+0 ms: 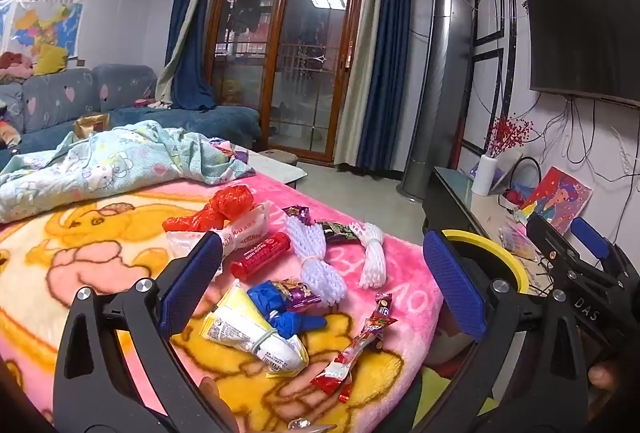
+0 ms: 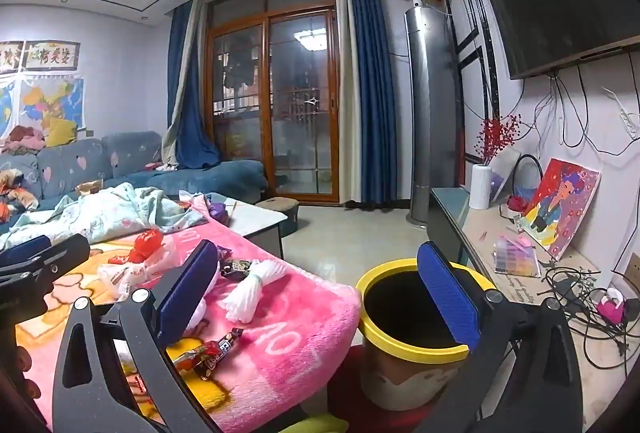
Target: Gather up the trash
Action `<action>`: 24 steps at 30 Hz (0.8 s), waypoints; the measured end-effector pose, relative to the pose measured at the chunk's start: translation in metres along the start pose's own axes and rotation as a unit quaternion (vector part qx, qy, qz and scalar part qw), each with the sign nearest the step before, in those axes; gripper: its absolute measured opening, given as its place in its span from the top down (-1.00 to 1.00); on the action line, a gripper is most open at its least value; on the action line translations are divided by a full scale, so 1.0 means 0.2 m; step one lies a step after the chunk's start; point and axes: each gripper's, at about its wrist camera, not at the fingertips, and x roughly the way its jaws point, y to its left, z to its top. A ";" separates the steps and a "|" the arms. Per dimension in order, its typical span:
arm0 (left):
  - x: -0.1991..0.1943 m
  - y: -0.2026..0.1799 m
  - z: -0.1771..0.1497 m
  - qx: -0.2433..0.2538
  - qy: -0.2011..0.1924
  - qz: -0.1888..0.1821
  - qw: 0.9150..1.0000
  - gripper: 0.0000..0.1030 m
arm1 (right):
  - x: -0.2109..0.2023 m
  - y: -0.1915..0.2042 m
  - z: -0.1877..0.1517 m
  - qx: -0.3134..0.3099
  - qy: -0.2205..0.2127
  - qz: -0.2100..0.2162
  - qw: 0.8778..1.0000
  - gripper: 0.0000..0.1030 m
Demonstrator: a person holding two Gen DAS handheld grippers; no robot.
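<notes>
Trash lies scattered on a pink blanket [image 1: 400, 273]: a red plastic bag [image 1: 224, 207], a red tube [image 1: 260, 255], two white foam nets [image 1: 316, 265], a blue crumpled piece [image 1: 280, 309], a yellow-white pouch [image 1: 248, 333] and a red candy wrapper [image 1: 356, 349]. My left gripper [image 1: 324, 285] hovers open over this pile, its pads touching nothing. My right gripper [image 2: 318, 297] is also open and empty, between the blanket's edge and a yellow-rimmed bin [image 2: 412, 353] that stands on the floor to the right. A foam net [image 2: 252, 285] and a candy wrapper [image 2: 212, 351] lie below its left finger.
A light blue quilt [image 1: 100, 165] is bunched at the blanket's far side, with a blue sofa [image 1: 120, 93] behind. A low cabinet [image 2: 500, 233] along the right wall carries a vase, a painting and tangled cables. Bare floor [image 2: 352, 237] leads to the glass door.
</notes>
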 end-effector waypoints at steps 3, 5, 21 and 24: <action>0.00 0.00 0.00 -0.001 0.000 -0.002 1.000 -0.79 | 0.00 -0.01 0.00 0.002 0.001 -0.003 1.000 -0.88; 0.00 -0.01 0.00 0.000 0.000 -0.003 1.000 -0.79 | 0.01 -0.01 0.00 0.003 0.003 -0.005 1.000 -0.88; -0.01 0.00 -0.03 -0.005 0.002 -0.005 1.000 -0.79 | 0.01 0.01 -0.01 -0.007 0.000 0.008 1.000 -0.88; -0.01 0.01 -0.04 -0.005 0.003 -0.005 1.000 -0.79 | 0.01 0.01 -0.01 -0.007 0.000 0.009 1.000 -0.88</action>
